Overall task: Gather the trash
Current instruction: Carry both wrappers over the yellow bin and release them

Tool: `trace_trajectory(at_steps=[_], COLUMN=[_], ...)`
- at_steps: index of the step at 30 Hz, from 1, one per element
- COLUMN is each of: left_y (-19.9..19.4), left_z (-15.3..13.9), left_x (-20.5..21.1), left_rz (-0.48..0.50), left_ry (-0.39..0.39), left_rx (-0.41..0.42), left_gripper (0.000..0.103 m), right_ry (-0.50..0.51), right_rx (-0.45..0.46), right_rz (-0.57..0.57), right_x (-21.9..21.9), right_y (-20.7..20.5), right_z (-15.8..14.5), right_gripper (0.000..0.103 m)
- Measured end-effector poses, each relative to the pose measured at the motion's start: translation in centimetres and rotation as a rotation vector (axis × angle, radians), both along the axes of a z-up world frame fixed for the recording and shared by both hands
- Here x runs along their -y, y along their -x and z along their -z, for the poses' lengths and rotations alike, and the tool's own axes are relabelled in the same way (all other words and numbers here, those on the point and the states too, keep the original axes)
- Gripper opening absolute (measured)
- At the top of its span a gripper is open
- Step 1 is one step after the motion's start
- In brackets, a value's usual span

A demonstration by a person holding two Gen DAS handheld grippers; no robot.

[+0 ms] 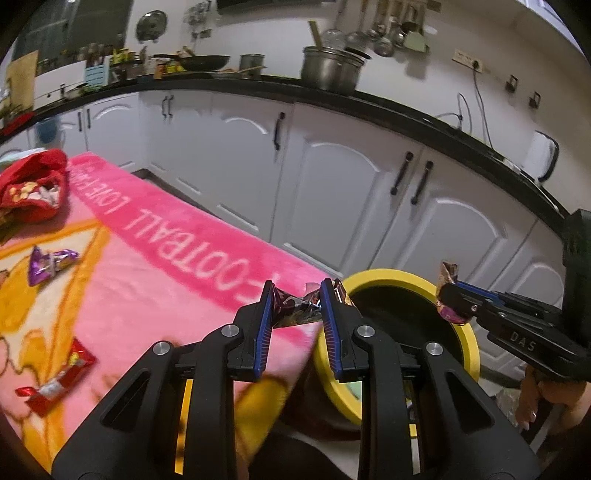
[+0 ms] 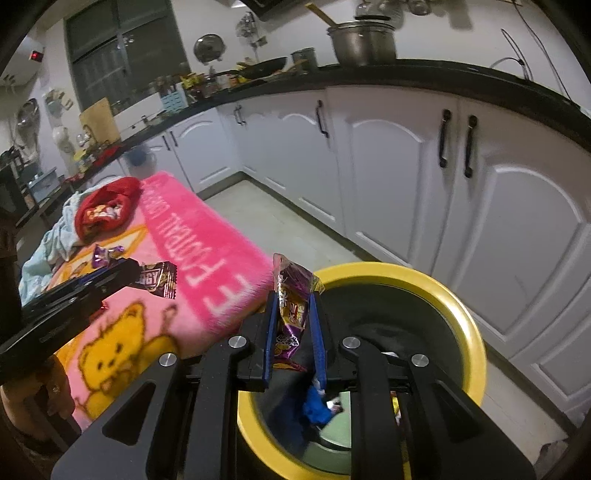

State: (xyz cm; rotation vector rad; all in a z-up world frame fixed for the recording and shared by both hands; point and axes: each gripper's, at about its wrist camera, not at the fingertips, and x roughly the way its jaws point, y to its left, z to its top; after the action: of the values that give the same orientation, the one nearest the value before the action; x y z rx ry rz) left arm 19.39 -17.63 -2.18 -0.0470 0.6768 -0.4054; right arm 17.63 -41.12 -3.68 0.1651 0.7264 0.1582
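both wrappers clamped, right gripper [image 2: 293, 306] over yellow-rimmed bin [image 2: 461, 306]

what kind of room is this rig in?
A home kitchen, most likely: white cabinets under a black countertop, a steel pot and a wok on it, utensils hanging on the wall.

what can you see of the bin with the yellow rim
The bin is round, with a thick yellow rim around a dark body. It looks like plastic and stands upright and open on the floor, right beside the pink blanket's edge, in front of white cabinets. Some trash already lies inside, including something blue. The right gripper holds a purple wrapper above its opening; nothing visibly touches the rim.
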Motion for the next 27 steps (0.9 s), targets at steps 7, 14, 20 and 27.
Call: trace_trajectory(at_steps=[7,14,20,27], left_y=[0.4,0.7,0.8,0.4], left_z=[1.0,2.2,3.1,4.4], left_x=[3.0,5.4,7.0,8.2], left_rz=[0.051,0.104,0.144,0.174], left_ry=[-0.017,-0.037,-0.049,-0.066], left_rx=[0.001,-0.015,-0.029,-0.058], left_gripper=[0.018,0.019,0.019,0.02], right_ry=[0.029,0.022,0.006,-0.014], right_rx=[-0.017,-0.043,-0.066,-0.092], right_rz=[0.027,0.047,0.066,0.078], right_x=[2.6,4.8,6.1,7.1], right_y=[0.7,1.0,1.1,1.0], right_z=[1.6,3.1,4.1,5.3], right_gripper=[0.017,0.017,0.017,0.018])
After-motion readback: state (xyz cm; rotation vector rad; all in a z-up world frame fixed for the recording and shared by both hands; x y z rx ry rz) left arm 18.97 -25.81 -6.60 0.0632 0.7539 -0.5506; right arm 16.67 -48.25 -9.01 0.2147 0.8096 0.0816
